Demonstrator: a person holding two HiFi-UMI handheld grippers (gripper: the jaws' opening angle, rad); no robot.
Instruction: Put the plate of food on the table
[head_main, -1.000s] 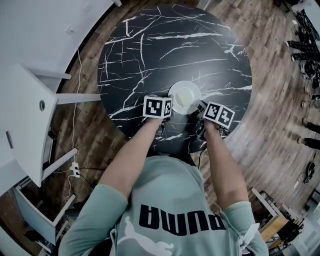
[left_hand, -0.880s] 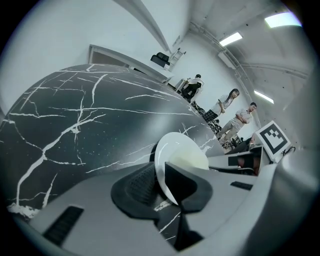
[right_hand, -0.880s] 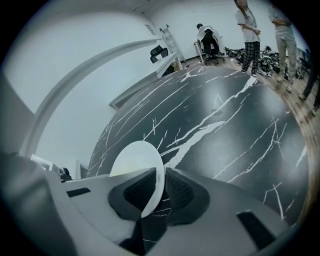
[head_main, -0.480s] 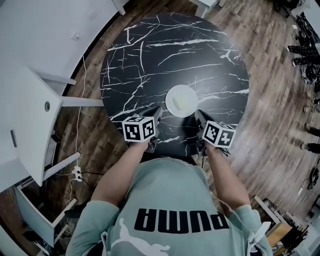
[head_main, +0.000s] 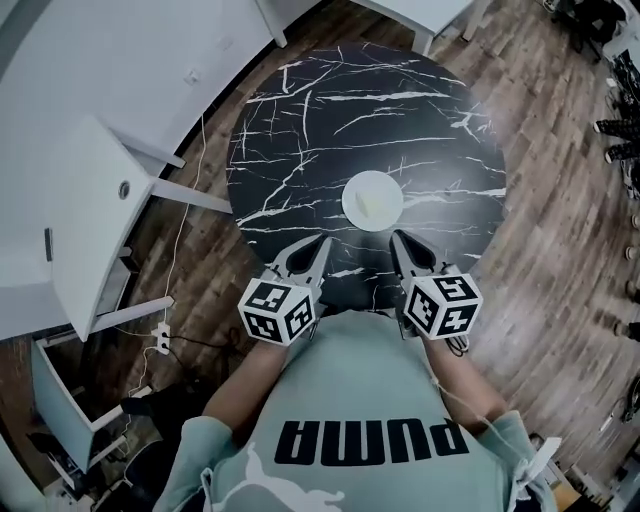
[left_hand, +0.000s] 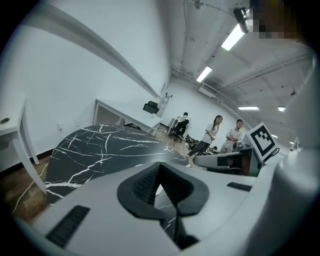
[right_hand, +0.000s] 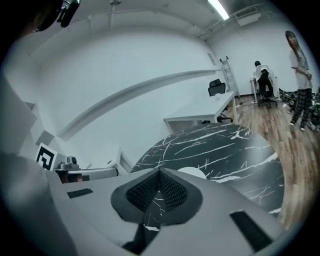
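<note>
1. The plate (head_main: 350, 203) is sitting flat on the round black marbled tabletop (head_main: 320, 110), toward the edge nearest the person, and pale food (head_main: 377, 204) is lying on it.
2. The left gripper (head_main: 312, 246) is hovering over the near edge of the tabletop, on the person's side of the plate and to its left, clearly apart from it.
3. In the left gripper view its fingers (left_hand: 144, 186) are pressing together at the tips and are pinching nothing. Only a thin slit of marbled surface is showing beneath the tips.
4. The right gripper (head_main: 401, 240) is hovering near the plate's right side, also apart from it and not touching the rim.
5. In the right gripper view its fingers (right_hand: 144, 192) are likewise meeting at the tips with nothing between them. The plate is peeking out as a white patch just beyond them.
6. The left marker cube (head_main: 278, 309) and the right marker cube (head_main: 442, 304) are riding at the rear of the grippers, close to the person's shirt (head_main: 350, 400).
7. A wooden floor (head_main: 545, 240) is surrounding the tabletop, and a white desk (head_main: 90, 210) is standing off to the left.
8. In the left gripper view, several people (left_hand: 214, 133) are standing far in the background.
</note>
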